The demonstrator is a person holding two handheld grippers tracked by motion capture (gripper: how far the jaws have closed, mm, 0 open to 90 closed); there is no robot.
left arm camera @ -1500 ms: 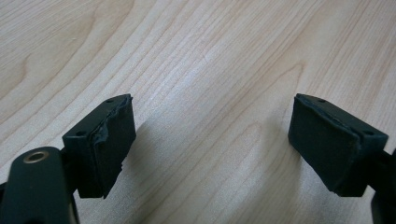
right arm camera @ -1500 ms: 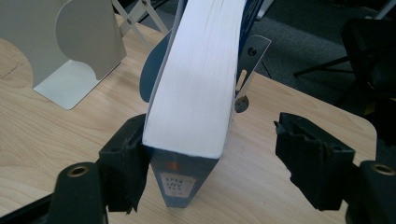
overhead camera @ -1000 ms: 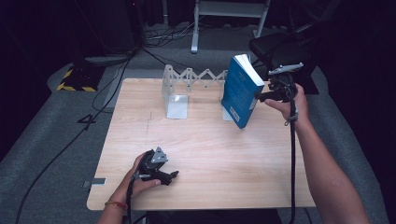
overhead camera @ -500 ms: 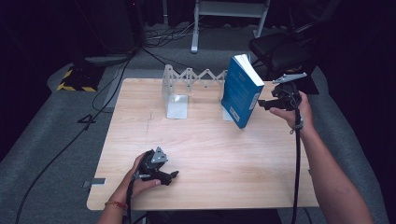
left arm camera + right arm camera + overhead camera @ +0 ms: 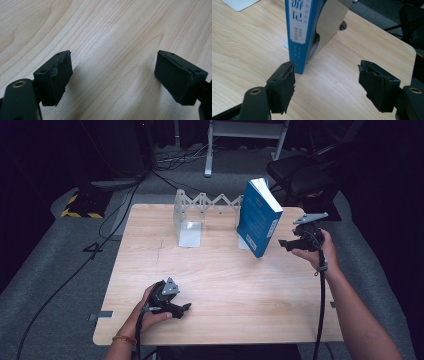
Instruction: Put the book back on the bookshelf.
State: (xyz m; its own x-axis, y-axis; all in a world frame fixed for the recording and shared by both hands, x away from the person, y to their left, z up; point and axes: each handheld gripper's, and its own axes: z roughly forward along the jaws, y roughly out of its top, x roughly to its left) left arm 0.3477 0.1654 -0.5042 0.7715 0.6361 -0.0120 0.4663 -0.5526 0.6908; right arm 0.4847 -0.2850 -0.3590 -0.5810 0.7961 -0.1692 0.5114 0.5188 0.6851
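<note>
A blue book [image 5: 257, 220] stands on its lower edge on the wooden table [image 5: 225, 285], tilted and leaning on a metal bookend plate [image 5: 332, 22]. Its spine [image 5: 298, 37] faces the right gripper view. My right gripper [image 5: 283, 242] hovers just right of the book, apart from it. Its jaws [image 5: 327, 85] have just been closing a little and are open with nothing between them. My left gripper [image 5: 186, 309] rests near the table's front left, open over bare wood [image 5: 113, 77].
A zigzag metal book rack [image 5: 202, 205] with a flat base plate [image 5: 190, 234] stands at the table's back middle. A dark chair [image 5: 300, 175] is behind the back right corner. Cables and a yellow-black striped block [image 5: 80, 207] lie on the floor at left.
My right gripper has sunk and drawn toward the person, staying just right of the book. The book and the left gripper have not moved.
</note>
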